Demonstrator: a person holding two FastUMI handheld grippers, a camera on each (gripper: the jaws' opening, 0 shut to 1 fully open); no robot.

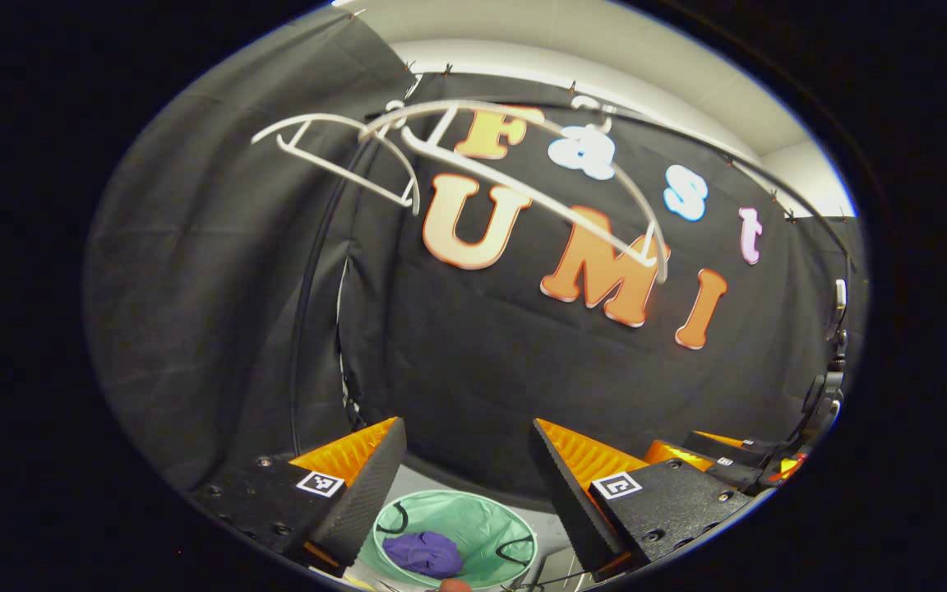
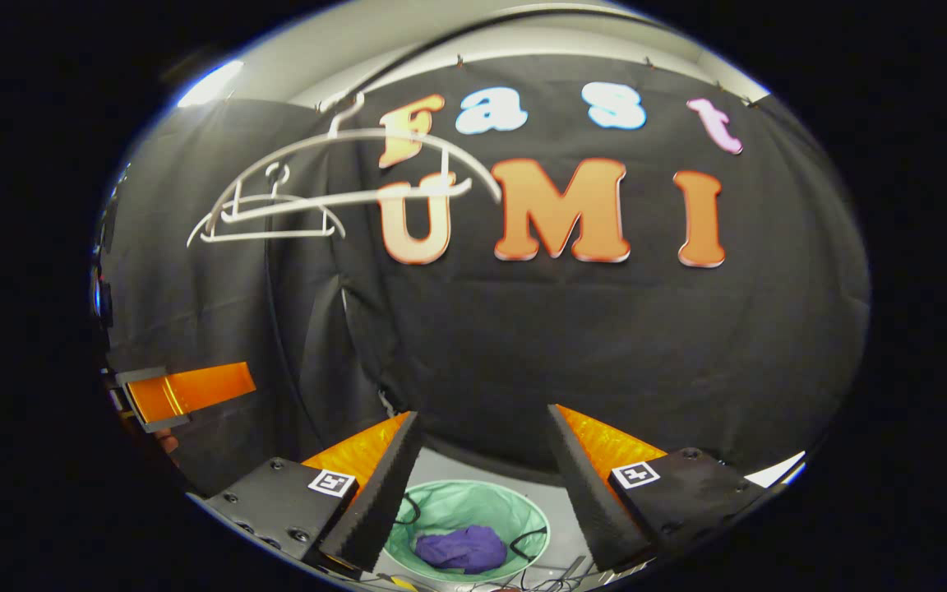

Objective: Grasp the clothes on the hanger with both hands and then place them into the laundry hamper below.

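Purple clothes [image 1: 424, 552] lay bunched in the green laundry hamper [image 1: 473, 518] on the floor, below two bare white hangers [image 2: 334, 177] on the rail. Both the left gripper [image 1: 467, 469] and the right gripper [image 2: 482, 460] hovered above the hamper, fingers spread, holding nothing.

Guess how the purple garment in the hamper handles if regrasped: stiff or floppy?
Likely floppy: the purple garment lies crumpled in a heap inside the green mesh hamper. Probably light, since the thin hamper wall shows no sag. It should drape from a pinch.

Ribbed wedge fingers [image 1: 375, 485], square tag markers
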